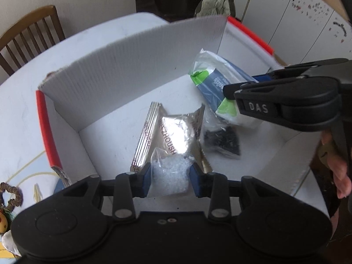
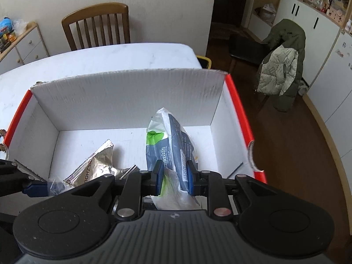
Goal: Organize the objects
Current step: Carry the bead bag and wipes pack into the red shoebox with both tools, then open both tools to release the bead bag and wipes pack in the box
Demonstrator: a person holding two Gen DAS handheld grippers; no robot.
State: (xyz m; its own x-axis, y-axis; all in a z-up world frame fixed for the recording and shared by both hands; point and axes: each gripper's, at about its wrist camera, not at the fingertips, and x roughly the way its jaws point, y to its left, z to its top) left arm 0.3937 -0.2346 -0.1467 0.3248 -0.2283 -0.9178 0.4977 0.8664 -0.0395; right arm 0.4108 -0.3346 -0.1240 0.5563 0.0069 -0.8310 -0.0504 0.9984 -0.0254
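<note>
A white corrugated box (image 1: 132,70) with red edge strips stands on the table, and both grippers reach down into it. In the left wrist view my left gripper (image 1: 171,179) is shut on a clear bag of white granules (image 1: 169,171), low over the box floor. Beyond it lie a silver foil pouch (image 1: 178,132) and a clear bag of black bits (image 1: 222,142). My right gripper (image 2: 175,176) is shut on a blue, white and green tissue pack (image 2: 171,140), which hangs tilted inside the box (image 2: 132,92). The same tissue pack (image 1: 216,81) and right gripper (image 1: 242,85) show at the right of the left wrist view.
The box sits on a white table (image 2: 110,55) with a wooden chair (image 2: 96,24) behind it. A jacket hangs over another chair (image 2: 283,66) by white cupboards (image 2: 325,44). A person's hand (image 1: 336,169) holds the right gripper. Small ornaments (image 1: 11,198) lie at the table's left.
</note>
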